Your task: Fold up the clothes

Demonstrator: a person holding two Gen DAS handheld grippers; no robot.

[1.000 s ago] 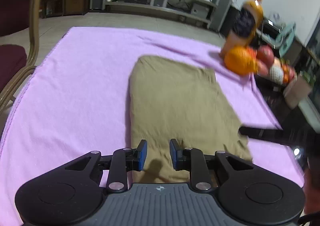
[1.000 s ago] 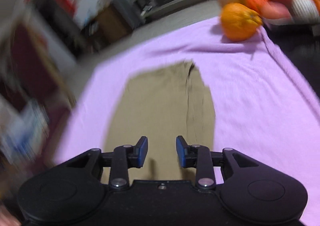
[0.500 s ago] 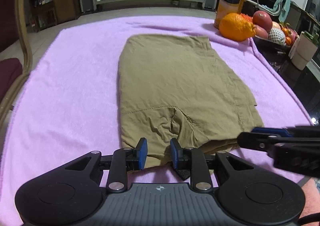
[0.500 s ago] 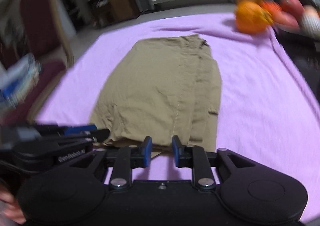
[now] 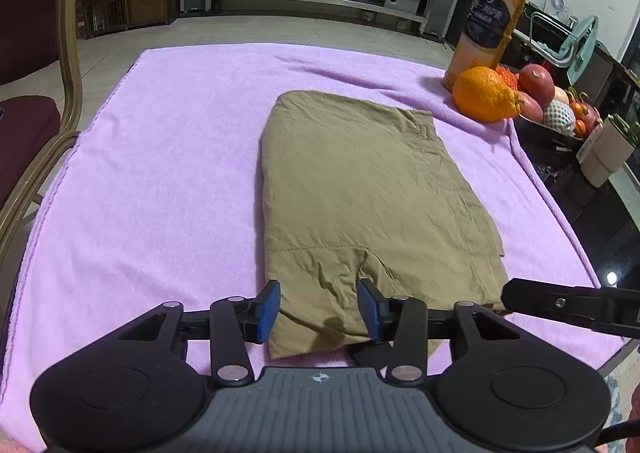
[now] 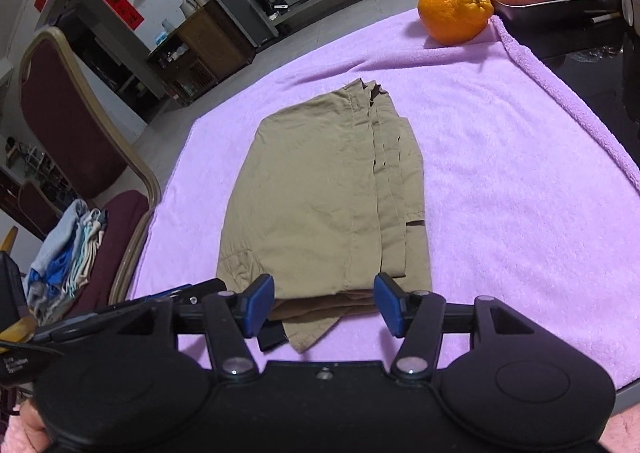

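Observation:
A khaki garment (image 5: pixel 360 181), folded into a long rectangle, lies on a purple towel (image 5: pixel 160 157). It also shows in the right wrist view (image 6: pixel 320 189). My left gripper (image 5: pixel 319 309) is open, its fingers straddling the garment's near left corner. My right gripper (image 6: pixel 324 305) is open, straddling the garment's near right edge, where layered brown folds show. The right gripper's finger (image 5: pixel 560 305) reaches in at the right of the left wrist view.
An orange (image 5: pixel 486 95), a juice bottle (image 5: pixel 488 25) and a tray of fruit (image 5: pixel 552 101) stand at the towel's far right corner. A maroon chair (image 6: pixel 80 125) with a pile of clothes (image 6: pixel 68 253) stands on the left. The black table edge (image 5: pixel 600 213) runs along the right.
Both grippers have opened wider since half a second ago. They sit at the garment's near edge, and the views have steadied after fast motion.

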